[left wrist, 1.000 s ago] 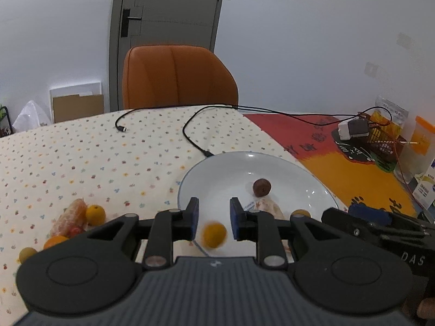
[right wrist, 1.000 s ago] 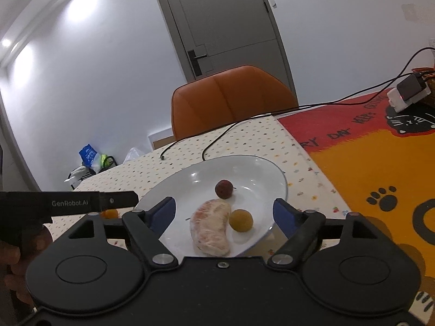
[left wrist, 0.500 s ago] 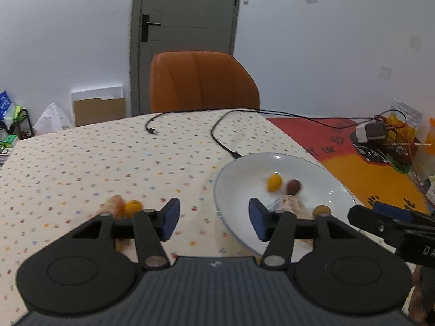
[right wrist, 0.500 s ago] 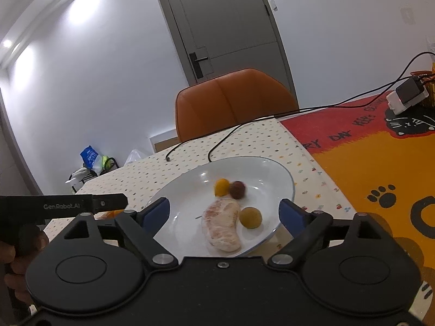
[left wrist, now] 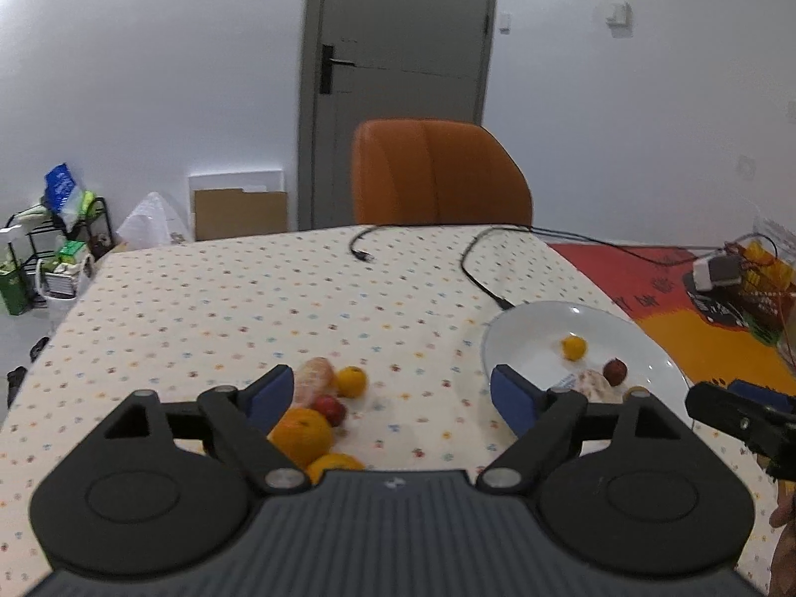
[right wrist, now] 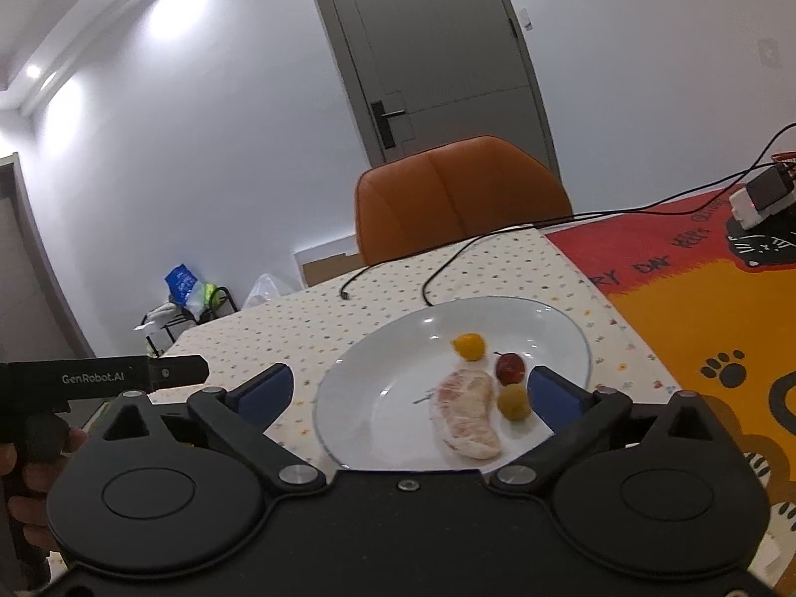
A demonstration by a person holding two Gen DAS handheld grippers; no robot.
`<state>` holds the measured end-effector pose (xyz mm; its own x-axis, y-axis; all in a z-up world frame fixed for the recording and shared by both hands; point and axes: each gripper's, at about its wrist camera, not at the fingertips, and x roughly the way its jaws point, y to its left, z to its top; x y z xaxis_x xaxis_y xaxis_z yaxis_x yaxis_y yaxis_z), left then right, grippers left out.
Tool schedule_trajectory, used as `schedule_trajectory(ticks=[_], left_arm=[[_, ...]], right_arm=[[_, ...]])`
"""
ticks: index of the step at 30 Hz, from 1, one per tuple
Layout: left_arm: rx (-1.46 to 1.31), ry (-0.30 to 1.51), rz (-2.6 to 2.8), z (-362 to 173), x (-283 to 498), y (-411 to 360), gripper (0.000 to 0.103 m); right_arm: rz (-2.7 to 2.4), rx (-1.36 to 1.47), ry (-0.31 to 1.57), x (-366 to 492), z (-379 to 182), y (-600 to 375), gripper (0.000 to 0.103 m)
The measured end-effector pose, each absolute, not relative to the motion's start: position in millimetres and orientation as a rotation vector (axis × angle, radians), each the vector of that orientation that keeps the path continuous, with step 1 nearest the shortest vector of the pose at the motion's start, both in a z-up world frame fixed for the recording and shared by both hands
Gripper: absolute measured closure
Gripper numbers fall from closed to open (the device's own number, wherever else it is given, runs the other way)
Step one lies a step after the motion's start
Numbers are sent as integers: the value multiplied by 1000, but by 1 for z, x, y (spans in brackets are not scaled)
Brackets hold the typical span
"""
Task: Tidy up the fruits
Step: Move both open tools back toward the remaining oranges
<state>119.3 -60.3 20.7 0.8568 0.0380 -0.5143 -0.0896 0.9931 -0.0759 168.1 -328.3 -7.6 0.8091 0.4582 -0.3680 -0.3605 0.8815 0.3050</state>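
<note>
A white plate (right wrist: 378, 388) sits near the table's right edge and holds a small yellow-orange fruit (right wrist: 468, 346), a dark red fruit (right wrist: 510, 368), a yellow-green fruit (right wrist: 514, 402) and a peeled pomelo segment (right wrist: 467, 413). My right gripper (right wrist: 409, 389) hovers open over the plate's near rim. In the left wrist view the plate (left wrist: 517, 338) lies to the right. My left gripper (left wrist: 393, 395) is open and holds nothing, above bare cloth. Beside its left finger lies a pile: an orange (left wrist: 301, 435), a red fruit (left wrist: 329, 408), a small orange fruit (left wrist: 351, 381) and a peeled segment (left wrist: 313, 382).
Two black cables (left wrist: 477, 273) run across the dotted tablecloth (left wrist: 224, 308) to the plate's far rim. An orange chair (left wrist: 438, 174) stands behind the table. A red and orange rug (right wrist: 706, 308) with a white adapter (right wrist: 758, 196) lies on the floor to the right.
My left gripper let go of the small orange fruit into the plate, opened wide and swung left toward the fruit pile. The right gripper barely moved.
</note>
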Motion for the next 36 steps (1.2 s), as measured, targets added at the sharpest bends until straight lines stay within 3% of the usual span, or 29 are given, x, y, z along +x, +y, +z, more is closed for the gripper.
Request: schedule_trajectory(ticks=[31,36], left_arm=[[-224,516,171,18,66,20,17],[-240,511,172,11,64,30,17]], right_arm=[[524,156,494,146,1,-265,1],[546,139,502,146,-1,-253,4]])
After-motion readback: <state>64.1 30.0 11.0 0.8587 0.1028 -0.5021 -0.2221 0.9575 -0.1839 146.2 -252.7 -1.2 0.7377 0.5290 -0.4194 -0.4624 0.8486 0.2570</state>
